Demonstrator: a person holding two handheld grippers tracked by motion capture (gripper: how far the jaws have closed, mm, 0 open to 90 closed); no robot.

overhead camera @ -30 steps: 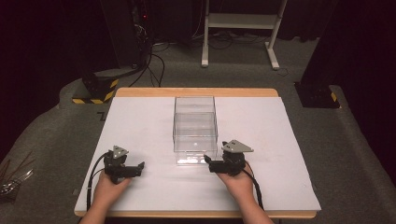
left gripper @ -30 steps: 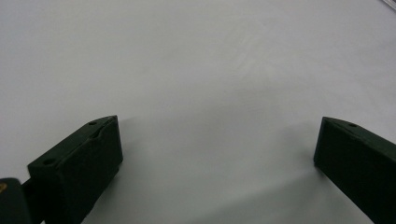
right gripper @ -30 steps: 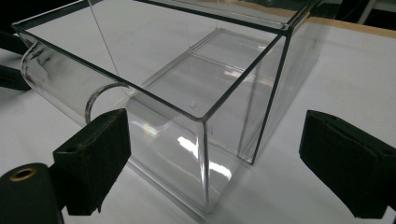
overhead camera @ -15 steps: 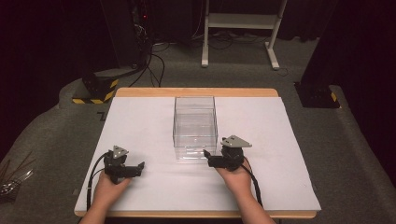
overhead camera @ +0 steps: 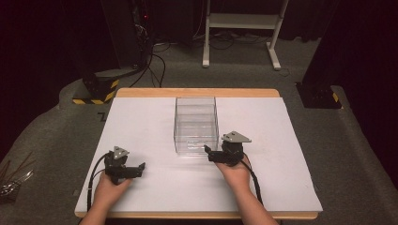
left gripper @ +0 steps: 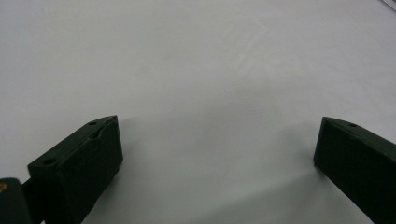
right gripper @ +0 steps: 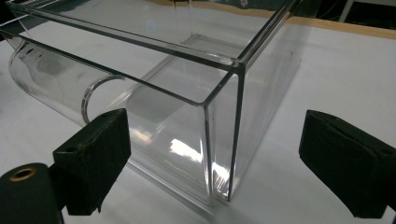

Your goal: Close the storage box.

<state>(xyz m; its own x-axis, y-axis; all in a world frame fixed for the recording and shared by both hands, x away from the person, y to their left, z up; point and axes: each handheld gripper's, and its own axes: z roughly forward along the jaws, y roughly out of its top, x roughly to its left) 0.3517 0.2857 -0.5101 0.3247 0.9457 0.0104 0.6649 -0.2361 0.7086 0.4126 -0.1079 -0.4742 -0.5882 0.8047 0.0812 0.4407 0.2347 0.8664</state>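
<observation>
A clear plastic box (overhead camera: 195, 123) stands open-topped in the middle of the white table top (overhead camera: 281, 154). My right gripper (overhead camera: 208, 153) is open just in front of the box's near right corner. In the right gripper view that box corner (right gripper: 223, 154) stands between the two wide-apart jaws of the right gripper (right gripper: 215, 140). A clear round tube (right gripper: 51, 86) lies along the box's near wall; I cannot tell whether it is inside or outside. My left gripper (overhead camera: 140, 168) rests open at the near left, and the left gripper (left gripper: 215, 135) has bare table between its jaws.
The table's wooden edge (overhead camera: 197, 92) runs along the far side. Beyond it are a white stand (overhead camera: 241, 21), black cables (overhead camera: 155, 61) and a yellow-striped block (overhead camera: 98, 89) on the carpet. A black base (overhead camera: 319, 96) sits at the far right.
My right gripper has crept a little forward toward the box's near corner. The left gripper has stayed where it was.
</observation>
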